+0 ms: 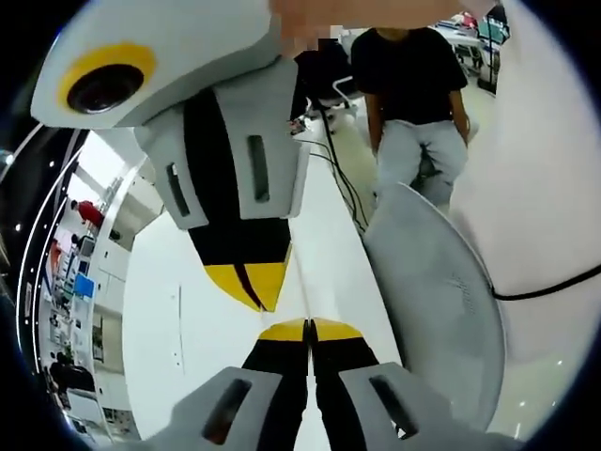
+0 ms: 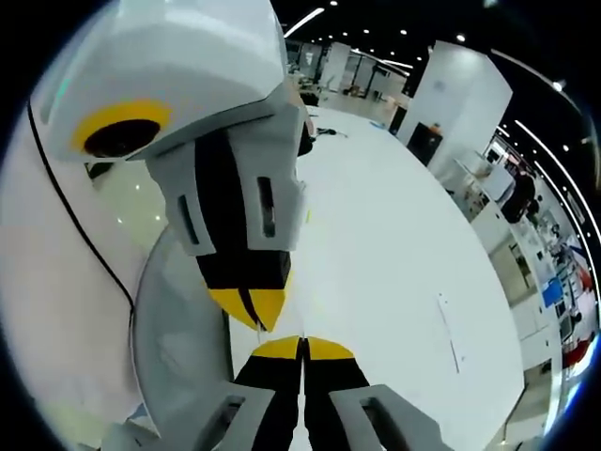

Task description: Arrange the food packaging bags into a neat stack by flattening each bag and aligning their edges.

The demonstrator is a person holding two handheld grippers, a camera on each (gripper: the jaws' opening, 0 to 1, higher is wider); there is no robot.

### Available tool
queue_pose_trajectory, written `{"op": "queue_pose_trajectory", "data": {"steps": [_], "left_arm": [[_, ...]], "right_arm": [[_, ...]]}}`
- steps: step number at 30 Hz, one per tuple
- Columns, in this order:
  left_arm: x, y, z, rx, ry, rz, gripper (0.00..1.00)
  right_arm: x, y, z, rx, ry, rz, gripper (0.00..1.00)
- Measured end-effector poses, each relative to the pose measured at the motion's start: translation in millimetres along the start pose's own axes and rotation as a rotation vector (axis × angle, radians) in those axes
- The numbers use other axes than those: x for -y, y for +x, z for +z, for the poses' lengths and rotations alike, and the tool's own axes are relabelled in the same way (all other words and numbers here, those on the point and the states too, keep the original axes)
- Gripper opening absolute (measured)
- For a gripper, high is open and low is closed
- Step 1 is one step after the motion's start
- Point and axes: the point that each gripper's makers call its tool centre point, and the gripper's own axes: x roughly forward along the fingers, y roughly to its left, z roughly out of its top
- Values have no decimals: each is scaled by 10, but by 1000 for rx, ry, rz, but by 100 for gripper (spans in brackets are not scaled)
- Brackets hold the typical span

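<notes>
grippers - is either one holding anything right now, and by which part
Nothing is held. The left gripper and the right gripper both have their jaws shut together with nothing between the yellow tips.

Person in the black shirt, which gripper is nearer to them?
Right. In the left gripper view, the right gripper lies ahead of the left gripper, toward the person; the left is farther back, tips nearly meeting.

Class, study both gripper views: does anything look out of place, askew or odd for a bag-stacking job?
One oddity: the two claws meet tip to tip, both shut on nothing. The left claw faces the right claw above a bare white table; the right gripper view mirrors this. A grey chair back stands beside the table. Nothing looks spilled or damaged.
</notes>
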Motion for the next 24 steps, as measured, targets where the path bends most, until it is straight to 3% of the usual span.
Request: {"op": "queue_pose_trajectory", "data": {"steps": [24], "left_arm": [[167,-45,-25,22,-55,-39,0]], "right_arm": [[183,19,-7,-4,34,-49,0]]}}
